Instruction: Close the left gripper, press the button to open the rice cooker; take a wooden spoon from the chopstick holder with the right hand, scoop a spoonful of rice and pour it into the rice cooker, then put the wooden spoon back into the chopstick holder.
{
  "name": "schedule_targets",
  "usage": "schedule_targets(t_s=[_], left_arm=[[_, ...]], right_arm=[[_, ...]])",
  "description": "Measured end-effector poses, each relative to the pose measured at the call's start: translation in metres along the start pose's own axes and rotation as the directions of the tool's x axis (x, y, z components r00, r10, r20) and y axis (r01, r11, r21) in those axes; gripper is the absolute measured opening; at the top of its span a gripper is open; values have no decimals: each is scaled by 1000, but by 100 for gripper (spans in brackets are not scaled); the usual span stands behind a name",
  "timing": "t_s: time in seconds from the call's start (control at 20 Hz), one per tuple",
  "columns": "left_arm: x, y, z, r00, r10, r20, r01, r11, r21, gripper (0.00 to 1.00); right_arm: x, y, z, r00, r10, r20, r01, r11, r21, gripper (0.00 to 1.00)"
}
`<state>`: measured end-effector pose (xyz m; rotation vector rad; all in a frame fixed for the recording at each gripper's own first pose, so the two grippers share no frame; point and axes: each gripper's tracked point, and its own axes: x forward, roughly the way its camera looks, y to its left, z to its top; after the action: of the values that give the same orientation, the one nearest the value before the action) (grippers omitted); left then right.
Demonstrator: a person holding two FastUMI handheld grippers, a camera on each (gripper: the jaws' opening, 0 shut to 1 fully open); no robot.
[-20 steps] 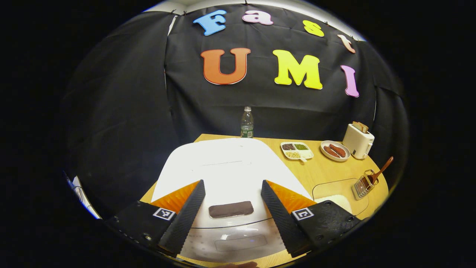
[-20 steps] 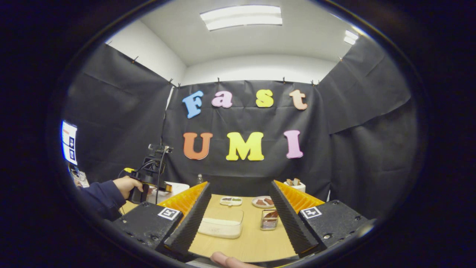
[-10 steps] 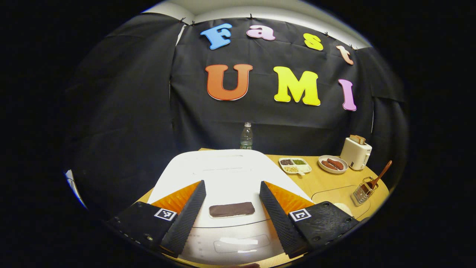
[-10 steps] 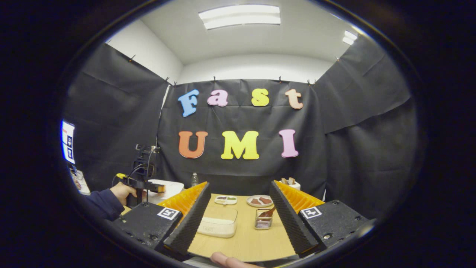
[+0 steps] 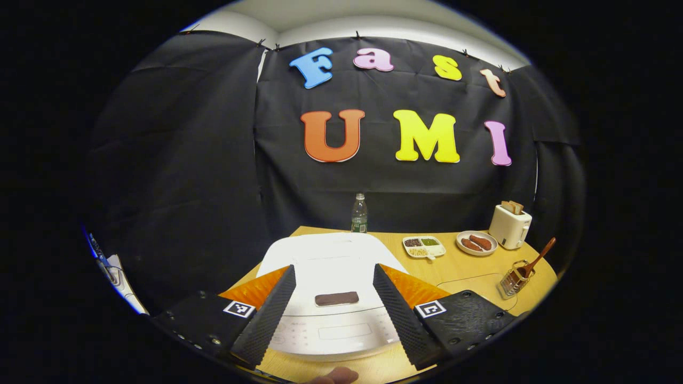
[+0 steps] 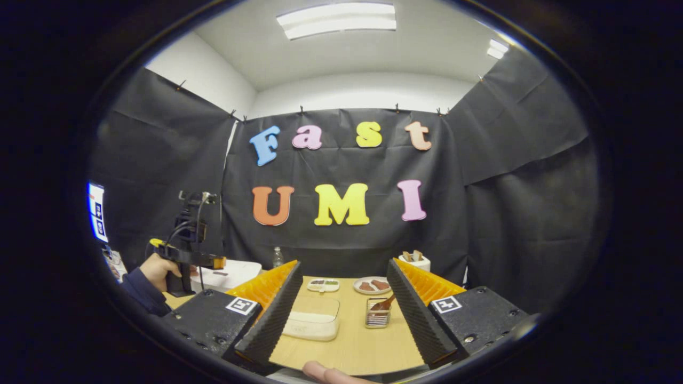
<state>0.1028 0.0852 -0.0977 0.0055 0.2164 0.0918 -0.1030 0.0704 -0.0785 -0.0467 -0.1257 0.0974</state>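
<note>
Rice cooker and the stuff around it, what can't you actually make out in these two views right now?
- Rice cooker, left gripper view: its front corners sit behind the left gripper fingers; panel markings too small.
- Rice cooker, right gripper view: the hand and left gripper cover part.
- Wooden spoon: bowl hidden inside the chopstick holder.
- Rice container, right gripper view: its left end lies behind a finger of the right gripper.

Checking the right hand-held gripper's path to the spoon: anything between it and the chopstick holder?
In the right gripper view, only bare tabletop lies between the open right hand-held gripper and the chopstick holder; the clear rice container sits off to the left.
</note>
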Motion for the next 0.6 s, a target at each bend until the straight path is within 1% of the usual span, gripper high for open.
schedule_targets(t_s=[0.1,0.3,0.45,0.6], left_arm=[[-21,1,11,1000,10,16,-10,1000,-13,93],[-67,-12,36,996,-38,84,43,997,-58,93],[-100,-23,47,987,-84,134,91,995,-50,93],[-128,-26,49,982,-94,164,99,995,-26,93]], right_arm=[[2,-3,2,1000,-16,-3,16,1000,-3,100],[6,-2,7,999,-32,-8,32,999,-13,99],[13,0,1,999,-30,-9,30,999,-25,100],[17,5,1,999,-30,-16,29,999,-41,100]])
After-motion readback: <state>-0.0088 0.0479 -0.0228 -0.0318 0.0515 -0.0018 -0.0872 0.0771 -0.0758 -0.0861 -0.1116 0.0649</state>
